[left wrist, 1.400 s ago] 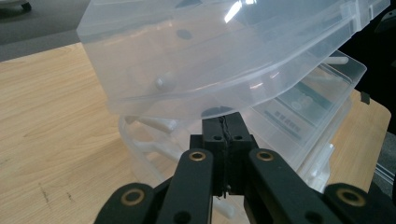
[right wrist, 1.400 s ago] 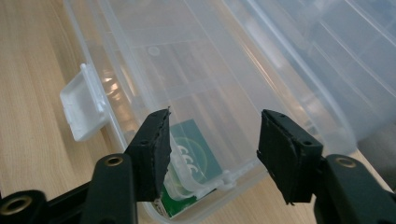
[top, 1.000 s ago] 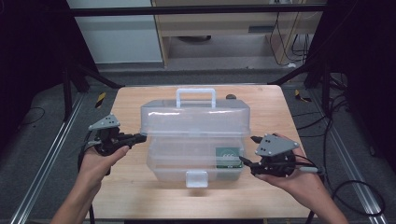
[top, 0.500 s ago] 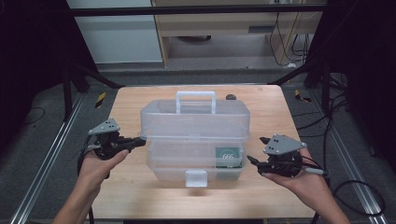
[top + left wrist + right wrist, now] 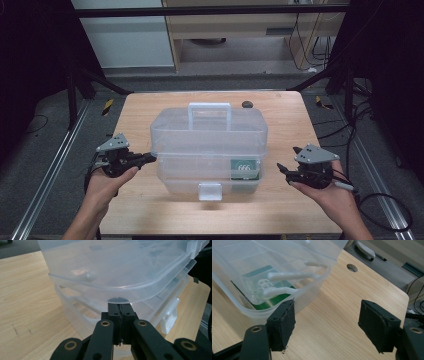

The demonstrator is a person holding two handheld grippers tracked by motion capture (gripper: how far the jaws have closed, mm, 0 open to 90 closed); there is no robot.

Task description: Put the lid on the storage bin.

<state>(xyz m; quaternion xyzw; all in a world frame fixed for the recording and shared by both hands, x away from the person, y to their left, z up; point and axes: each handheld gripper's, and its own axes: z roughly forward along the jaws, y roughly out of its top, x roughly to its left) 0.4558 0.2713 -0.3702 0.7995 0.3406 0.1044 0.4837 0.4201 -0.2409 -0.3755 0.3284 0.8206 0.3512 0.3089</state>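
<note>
A clear plastic toolbox point(image 5: 210, 145) with a white handle point(image 5: 210, 106) and a front latch point(image 5: 210, 191) stands mid-table. A green card point(image 5: 245, 169) shows through its right wall. My left gripper point(image 5: 149, 158) is shut, its tips against the box's left side. In the left gripper view its jaws point(image 5: 119, 312) are pressed together just under the lid's rim point(image 5: 120, 298), with nothing between them. My right gripper point(image 5: 281, 170) is open, a short gap right of the box. In the right gripper view its pads point(image 5: 283, 321) stand wide apart over bare wood, with the box point(image 5: 262, 277) to the left.
The wooden table point(image 5: 295, 210) has a small round hole point(image 5: 246, 104) behind the box, which also appears as a hole point(image 5: 352, 267) in the right gripper view. Metal rails point(image 5: 45, 185) run along both sides. Cables point(image 5: 385, 205) lie on the floor at the right.
My right gripper has drawn back to the right, away from the box's side. My left gripper has shifted slightly toward the near edge and stays at the box.
</note>
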